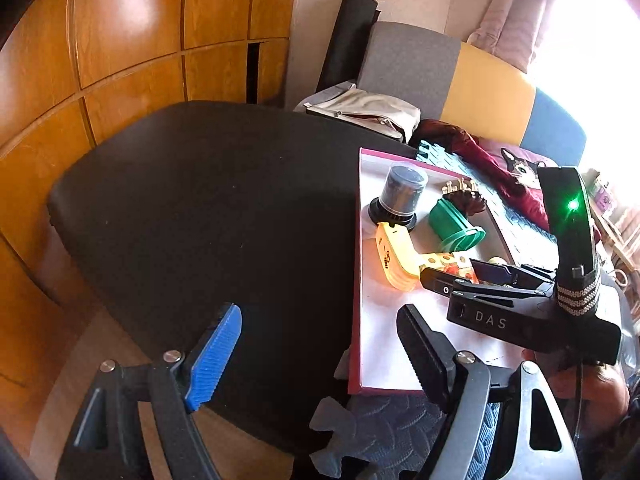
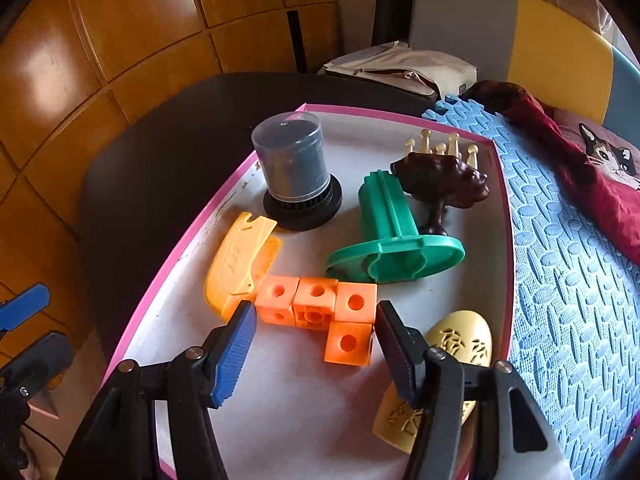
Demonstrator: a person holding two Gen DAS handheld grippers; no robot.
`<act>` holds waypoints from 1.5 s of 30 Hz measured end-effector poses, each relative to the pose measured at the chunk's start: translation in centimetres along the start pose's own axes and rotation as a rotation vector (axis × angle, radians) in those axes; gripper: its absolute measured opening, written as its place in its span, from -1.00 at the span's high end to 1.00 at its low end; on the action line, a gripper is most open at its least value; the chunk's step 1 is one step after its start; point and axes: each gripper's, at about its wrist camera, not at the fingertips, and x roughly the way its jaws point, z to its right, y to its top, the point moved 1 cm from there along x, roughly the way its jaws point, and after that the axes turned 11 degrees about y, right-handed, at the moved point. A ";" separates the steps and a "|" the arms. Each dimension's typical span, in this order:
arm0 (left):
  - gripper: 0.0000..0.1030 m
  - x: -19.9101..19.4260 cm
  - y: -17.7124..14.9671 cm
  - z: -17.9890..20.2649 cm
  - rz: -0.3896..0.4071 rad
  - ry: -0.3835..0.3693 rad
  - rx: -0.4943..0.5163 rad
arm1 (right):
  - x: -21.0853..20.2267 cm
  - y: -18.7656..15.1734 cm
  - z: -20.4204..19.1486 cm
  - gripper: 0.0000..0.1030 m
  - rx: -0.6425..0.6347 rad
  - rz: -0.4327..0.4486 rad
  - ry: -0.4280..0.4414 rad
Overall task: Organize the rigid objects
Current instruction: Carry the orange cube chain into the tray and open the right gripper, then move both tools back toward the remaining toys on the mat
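Note:
A white board with a pink rim [image 2: 224,196] lies on the bed and carries the objects. An orange block of joined cubes [image 2: 320,312] lies between the fingers of my open right gripper [image 2: 314,354], which hovers just in front of it. Beside it lie a yellow plastic piece [image 2: 236,264], a green flanged spool [image 2: 392,236], a clear-topped disc case [image 2: 294,172], a dark brown carved figure [image 2: 444,184], small wooden pegs [image 2: 440,144] and a cream perforated shell [image 2: 460,344]. My left gripper [image 1: 320,356] is open and empty over a black seat [image 1: 200,208], left of the board [image 1: 384,360].
A blue foam mat [image 2: 568,264] lies right of the board, with a dark red cloth [image 2: 600,184] on it. A beige bag [image 2: 400,68] and grey, yellow and blue cushions [image 2: 556,44] are at the back. Wooden cabinet doors [image 2: 120,32] stand to the left.

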 end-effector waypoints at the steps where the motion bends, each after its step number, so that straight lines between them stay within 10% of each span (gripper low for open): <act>1: -0.57 -0.1 0.0 0.1 0.002 -0.001 0.002 | -0.1 -0.1 -0.2 -0.20 -0.004 0.003 0.000; 45: -0.59 -1.8 -0.8 2.9 0.030 -0.020 0.080 | -11.1 -5.5 0.2 -0.21 0.087 0.269 -0.120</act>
